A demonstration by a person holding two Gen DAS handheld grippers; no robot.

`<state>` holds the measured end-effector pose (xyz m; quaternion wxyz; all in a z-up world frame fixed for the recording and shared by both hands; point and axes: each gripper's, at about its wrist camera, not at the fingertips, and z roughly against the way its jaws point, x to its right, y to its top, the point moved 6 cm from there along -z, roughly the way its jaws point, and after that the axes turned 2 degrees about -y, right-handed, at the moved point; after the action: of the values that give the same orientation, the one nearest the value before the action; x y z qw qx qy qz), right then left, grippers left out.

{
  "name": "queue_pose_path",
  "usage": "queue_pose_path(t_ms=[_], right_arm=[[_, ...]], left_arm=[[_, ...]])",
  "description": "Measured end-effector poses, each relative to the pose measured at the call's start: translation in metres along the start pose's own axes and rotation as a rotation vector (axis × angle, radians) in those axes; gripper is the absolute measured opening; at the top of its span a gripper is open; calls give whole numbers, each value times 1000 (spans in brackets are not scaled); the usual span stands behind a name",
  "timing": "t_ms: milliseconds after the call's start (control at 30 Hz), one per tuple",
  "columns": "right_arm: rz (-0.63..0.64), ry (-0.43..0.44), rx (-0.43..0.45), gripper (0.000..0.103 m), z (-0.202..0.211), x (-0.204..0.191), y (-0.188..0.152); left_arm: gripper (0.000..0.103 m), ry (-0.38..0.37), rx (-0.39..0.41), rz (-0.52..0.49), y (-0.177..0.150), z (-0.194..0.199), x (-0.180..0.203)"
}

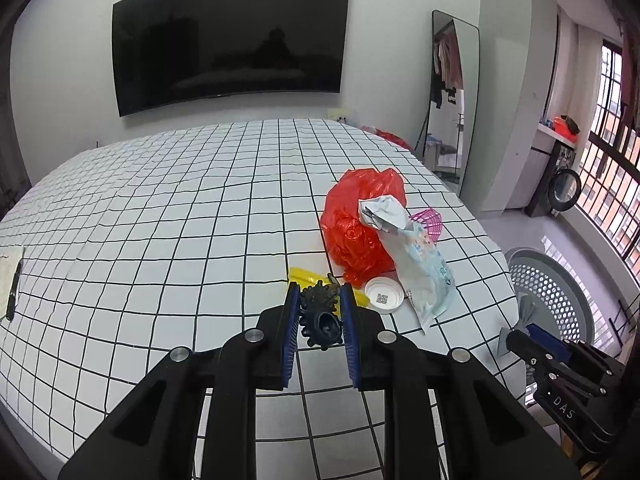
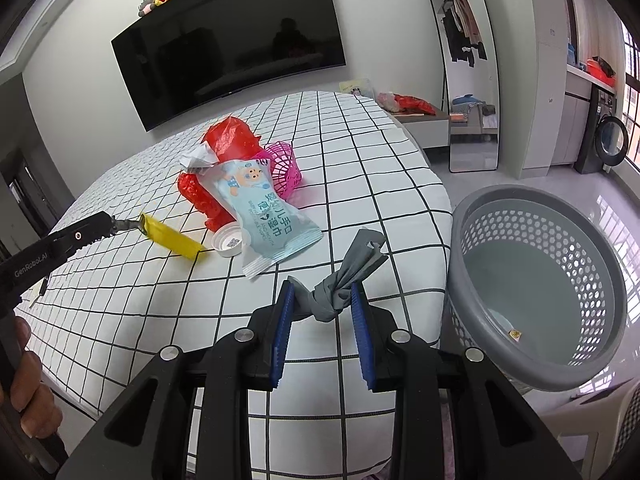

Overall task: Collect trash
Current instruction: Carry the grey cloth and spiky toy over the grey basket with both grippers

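Mid-collection, both loads lifted. Left gripper (image 1: pixel 320 312) clamped on black knobbly object (image 1: pixel 320 314) above checked bed (image 1: pixel 160 220); right gripper (image 2: pixel 322 304) clamped on knotted grey wrapper (image 2: pixel 340 288). Next: carry over grey perforated basket (image 2: pixel 540 280), release. Wipes packet (image 2: pixel 268 216), white cap (image 2: pixel 228 242) left on bed.

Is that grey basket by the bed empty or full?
Nearly empty: the grey laundry basket stands upright, its bare floor showing, apart from one small yellow bit at the bottom.
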<state>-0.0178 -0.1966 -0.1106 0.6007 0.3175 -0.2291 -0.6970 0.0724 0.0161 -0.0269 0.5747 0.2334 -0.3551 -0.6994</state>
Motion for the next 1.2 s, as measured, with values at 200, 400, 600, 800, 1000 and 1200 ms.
queue_pose_path(t_ms=[200,400,600,800,1000,1200], right_arm=[[-7,-9,7,28,5,4,1],[-22,-11,16,28,9,11,1],[-47,-27,20,28,15,26,-1],[-105,-66,36,28,25,56,-2],[-155,-115,41,28,34,91,-5],[-210,-162,43,28,43,132,-10]], left_arm=[[21,-28,14,-15,4,7,11],[21,-44,16,-48,3,9,26],[21,-84,-7,-97,-3,0,54],[21,-131,-44,-160,-8,-18,92],[21,-186,-66,-221,-10,-29,138],[21,-243,-93,-283,-14,-39,184]])
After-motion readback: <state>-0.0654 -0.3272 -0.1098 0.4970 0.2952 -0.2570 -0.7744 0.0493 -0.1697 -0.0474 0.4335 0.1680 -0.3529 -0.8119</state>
